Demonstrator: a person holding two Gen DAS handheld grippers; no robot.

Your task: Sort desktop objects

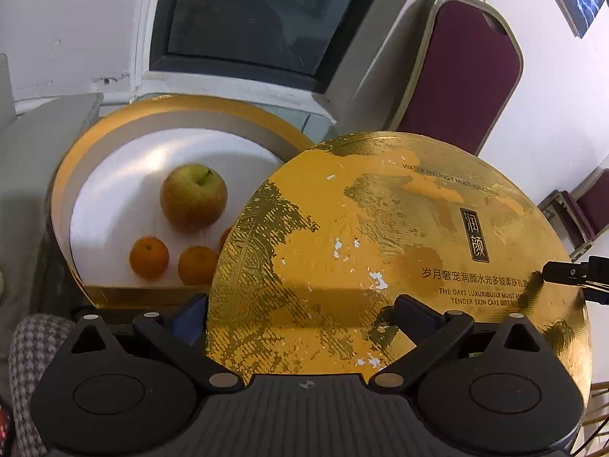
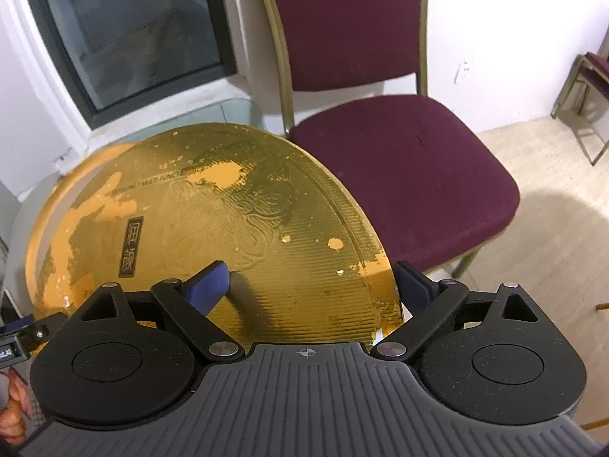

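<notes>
Evidently, step in hand: both grippers carried the round gold lid (image 1: 380, 236) toward the open box (image 1: 76, 175), which held an apple (image 1: 193, 196) and oranges (image 1: 149, 257).
Doing it well: keep the lid level, centre it over the rim, lower evenly.
Left gripper (image 1: 300, 306): wide, fingers straddling the lid's near edge; grip uncertain.
Right gripper (image 2: 310, 280): wide, one finger over the lid, one beside its edge.
Lid's place: partly overlapping the box, not seated.

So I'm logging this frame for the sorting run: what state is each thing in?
Box: open, fruit inside.
Lid: off the box, tilted, covering part of it.
Apple: upright in the box.
Oranges: in the box, near the front wall.
Left gripper: open, straddling the lid's edge.
Right gripper: open, straddling the lid's edge.
Chair: seat bare.
</notes>
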